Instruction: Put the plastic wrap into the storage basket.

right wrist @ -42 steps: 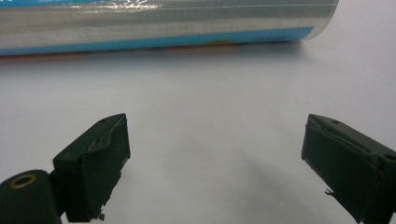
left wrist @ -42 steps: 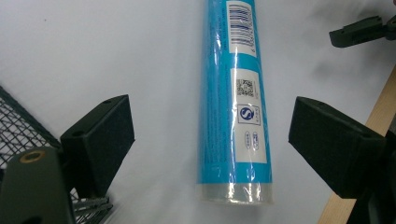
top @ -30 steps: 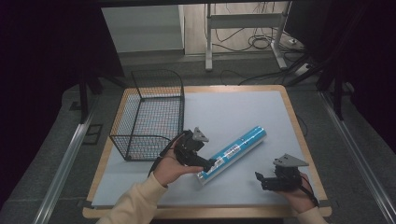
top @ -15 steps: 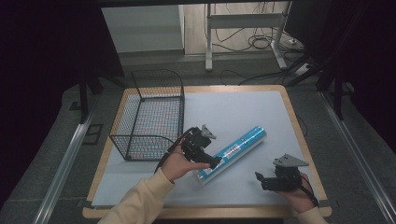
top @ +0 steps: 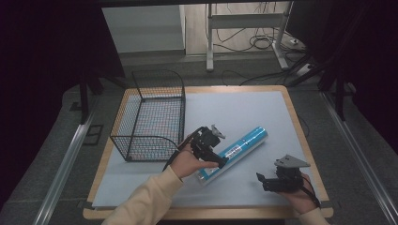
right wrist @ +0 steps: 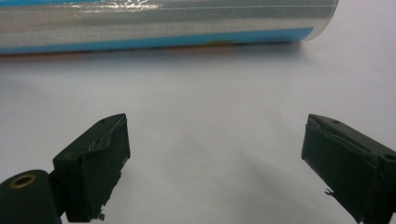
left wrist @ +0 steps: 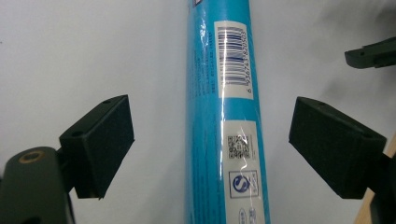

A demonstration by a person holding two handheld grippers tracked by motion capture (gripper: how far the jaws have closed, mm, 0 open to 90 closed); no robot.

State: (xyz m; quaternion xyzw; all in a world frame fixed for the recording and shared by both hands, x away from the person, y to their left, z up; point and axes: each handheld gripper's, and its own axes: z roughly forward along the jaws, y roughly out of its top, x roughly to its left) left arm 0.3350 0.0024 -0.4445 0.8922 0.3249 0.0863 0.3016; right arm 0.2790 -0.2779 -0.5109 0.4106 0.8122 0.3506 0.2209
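Observation:
A blue tube with a barcode label lies slantwise on the grey mat, at the front middle. My left gripper hangs over its nearer half. In the left gripper view the tube runs up between the two black pads, which stand wide and clear of it on both sides, so the left gripper is open. My right gripper rests low at the front right, pointing left. It is open with bare mat between its jaws, and the tube lies across the view beyond them.
A black wire basket stands at the left of the table, a short way from the left hand. The grey mat covers the wooden table. A jaw of the right gripper shows at the left gripper view's upper right.
The left hand has moved right and slightly down, bringing its gripper from beside the tube to over it. The right hand and the tube have not moved.

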